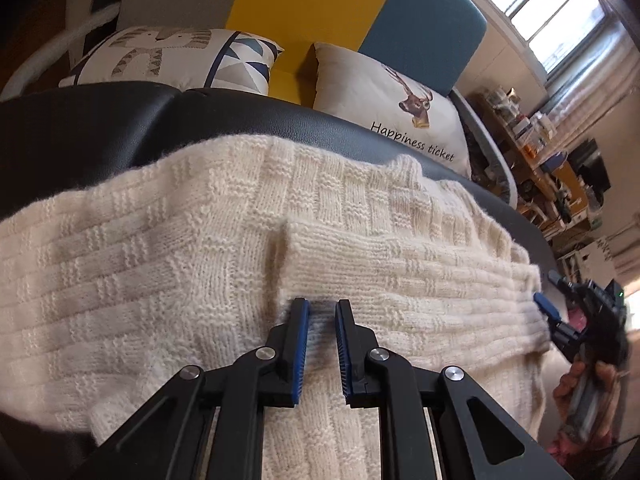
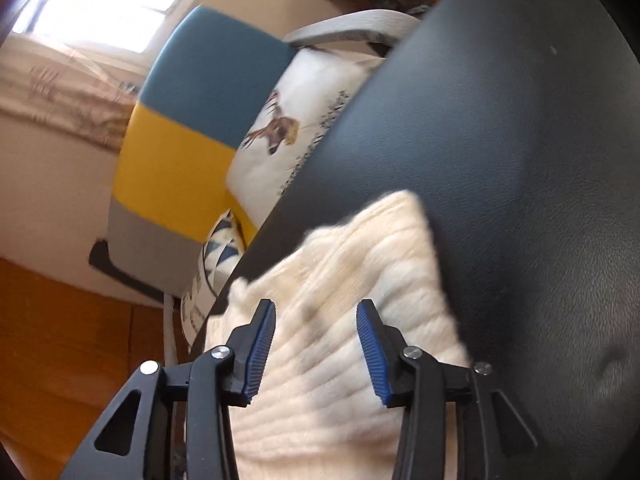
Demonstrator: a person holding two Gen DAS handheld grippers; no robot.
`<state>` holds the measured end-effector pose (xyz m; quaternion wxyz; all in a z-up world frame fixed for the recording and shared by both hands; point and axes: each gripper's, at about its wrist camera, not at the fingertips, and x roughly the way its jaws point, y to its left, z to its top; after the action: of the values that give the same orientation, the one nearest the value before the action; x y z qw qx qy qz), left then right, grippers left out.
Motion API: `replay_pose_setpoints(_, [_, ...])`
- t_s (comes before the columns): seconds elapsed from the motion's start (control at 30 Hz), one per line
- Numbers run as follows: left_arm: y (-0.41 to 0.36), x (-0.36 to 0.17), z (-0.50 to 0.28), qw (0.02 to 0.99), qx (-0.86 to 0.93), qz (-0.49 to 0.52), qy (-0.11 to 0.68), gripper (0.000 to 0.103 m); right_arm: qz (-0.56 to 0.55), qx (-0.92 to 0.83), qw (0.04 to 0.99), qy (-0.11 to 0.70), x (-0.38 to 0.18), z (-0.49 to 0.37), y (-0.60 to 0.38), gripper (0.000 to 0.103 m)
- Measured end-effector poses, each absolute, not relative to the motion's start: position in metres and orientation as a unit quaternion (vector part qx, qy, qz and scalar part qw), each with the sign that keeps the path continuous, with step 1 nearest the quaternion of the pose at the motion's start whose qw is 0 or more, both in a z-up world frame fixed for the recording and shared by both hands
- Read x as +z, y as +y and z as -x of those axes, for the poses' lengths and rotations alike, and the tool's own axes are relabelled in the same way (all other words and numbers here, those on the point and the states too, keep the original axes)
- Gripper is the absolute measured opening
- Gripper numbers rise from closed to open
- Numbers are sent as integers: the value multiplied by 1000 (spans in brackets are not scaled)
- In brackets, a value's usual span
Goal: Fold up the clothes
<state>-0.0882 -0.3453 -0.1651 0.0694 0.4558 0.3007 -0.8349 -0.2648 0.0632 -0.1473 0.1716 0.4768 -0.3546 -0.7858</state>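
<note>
A cream knitted sweater (image 1: 168,264) lies spread on a black leather surface (image 1: 120,120). One sleeve (image 1: 400,272) is folded across its body. My left gripper (image 1: 322,306) hovers over the sleeve's cuff end, jaws a little apart, holding nothing. My right gripper (image 1: 550,312) shows at the right edge of the left wrist view, at the sweater's side edge. In the right wrist view my right gripper (image 2: 316,312) is open above a corner of the sweater (image 2: 360,248), nothing between its pads.
Two printed cushions (image 1: 172,56) (image 1: 384,100) lean on a grey, yellow and blue sofa back (image 1: 312,4) behind the black surface. Cluttered shelves (image 1: 552,152) stand at the right. Wooden floor (image 2: 60,340) lies beyond the surface's edge.
</note>
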Motion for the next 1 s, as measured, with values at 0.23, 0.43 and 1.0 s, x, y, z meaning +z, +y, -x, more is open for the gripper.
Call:
replay_pose_setpoints(0.23, [-386,-135,47,65,-829,-390,396,19,-515,-806,230,-178,-131,248,-30,43])
replay_pose_setpoints(0.43, [-470,-125,-67,135,-804,-329,477,28,-513,-810,242,-150,-128,214,-67,43])
replay_pose_setpoints(1.0, [-650,-211,-324,302,-617,-185,703,31,-508,-805,283,-114,-113,117,-130,43])
